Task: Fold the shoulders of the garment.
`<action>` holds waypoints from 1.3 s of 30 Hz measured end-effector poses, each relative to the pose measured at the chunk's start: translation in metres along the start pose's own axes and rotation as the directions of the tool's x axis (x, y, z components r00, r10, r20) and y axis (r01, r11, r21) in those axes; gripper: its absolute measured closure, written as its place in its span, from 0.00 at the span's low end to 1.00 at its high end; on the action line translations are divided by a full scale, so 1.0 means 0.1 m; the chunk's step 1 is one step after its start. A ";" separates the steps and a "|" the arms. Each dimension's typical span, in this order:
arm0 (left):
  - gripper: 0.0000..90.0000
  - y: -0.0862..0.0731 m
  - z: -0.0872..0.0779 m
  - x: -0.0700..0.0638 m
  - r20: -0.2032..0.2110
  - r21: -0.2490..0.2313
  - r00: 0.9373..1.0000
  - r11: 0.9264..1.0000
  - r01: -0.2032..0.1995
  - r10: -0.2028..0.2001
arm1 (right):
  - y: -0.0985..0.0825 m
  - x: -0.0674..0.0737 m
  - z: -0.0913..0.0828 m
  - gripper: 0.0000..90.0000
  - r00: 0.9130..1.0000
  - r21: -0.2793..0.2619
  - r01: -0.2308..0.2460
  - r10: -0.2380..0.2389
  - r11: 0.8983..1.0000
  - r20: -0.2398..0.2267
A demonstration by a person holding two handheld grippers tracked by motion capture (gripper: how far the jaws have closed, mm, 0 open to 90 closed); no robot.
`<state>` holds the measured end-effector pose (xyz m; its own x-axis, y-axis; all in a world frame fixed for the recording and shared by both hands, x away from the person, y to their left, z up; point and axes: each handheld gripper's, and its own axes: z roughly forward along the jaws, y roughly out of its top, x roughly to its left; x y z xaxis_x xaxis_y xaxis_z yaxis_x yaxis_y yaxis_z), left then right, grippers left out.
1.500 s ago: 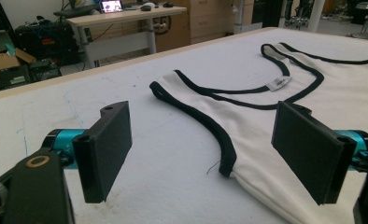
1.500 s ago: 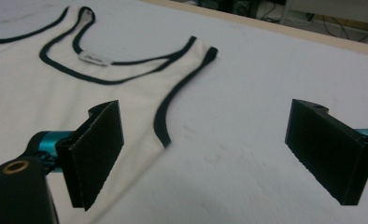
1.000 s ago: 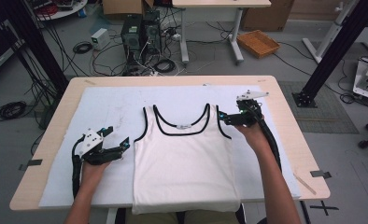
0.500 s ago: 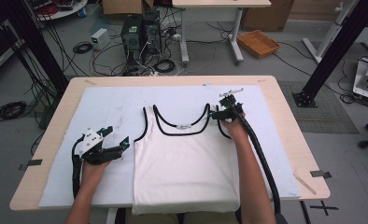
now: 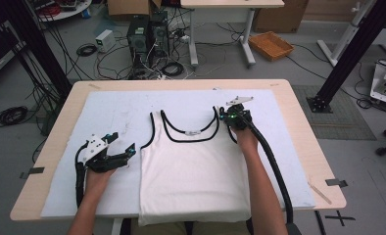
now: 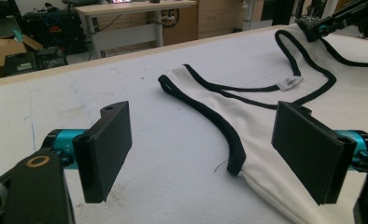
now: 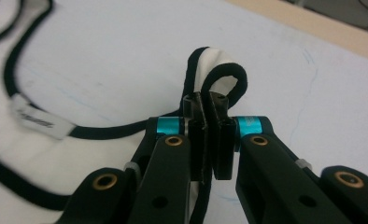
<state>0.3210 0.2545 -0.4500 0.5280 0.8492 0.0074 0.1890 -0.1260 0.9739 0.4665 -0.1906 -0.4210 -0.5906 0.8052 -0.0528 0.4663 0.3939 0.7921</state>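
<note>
- We see a white tank top [image 5: 191, 171] with black trim lying flat at the centre of the high view, on a pale blue mat [image 5: 112, 117] that covers the wooden table [image 5: 299, 127]; its hem reaches the bottom edge of the mat.
- Our right gripper [image 5: 230, 117], just right of centre in the high view, has just been closing and now pinches the tank top's right shoulder strap [image 7: 219, 74]. In the right gripper view the black-edged strap bunches up in a loop between the jaws, at the middle of the frame.
- Our left gripper [image 5: 125, 154] rests on the mat at the lower left, just beside the garment's side edge. Its jaws stand wide apart with nothing between the pads [image 6: 109, 144].
- In the left gripper view the left shoulder strap [image 6: 173, 86] lies flat at the centre, and the neck label [image 6: 289, 82] sits at the upper right.
</note>
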 end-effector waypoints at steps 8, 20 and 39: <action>0.22 0.00 0.00 -0.01 -0.003 0.002 1.000 1.000 -0.011 0.011 | -0.16 0.24 -0.42 0.97 0.995 -0.106 0.067 -0.075 0.992 -0.071; 0.22 0.00 0.00 -0.02 -0.005 0.002 1.000 1.000 -0.011 0.011 | -0.55 0.46 -0.73 0.71 0.979 -0.085 0.101 -0.114 0.991 -0.168; 0.22 0.00 0.00 -0.02 -0.005 0.008 1.000 1.000 -0.016 0.016 | -0.73 0.76 -0.68 0.97 0.931 0.070 0.257 -0.227 0.964 -0.286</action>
<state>0.3202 0.2524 -0.4499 0.5268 0.8497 0.0239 0.1872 -0.1433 0.9718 0.3428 -0.1885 -0.4412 -0.8442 0.5332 -0.0553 0.3436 0.6174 0.7077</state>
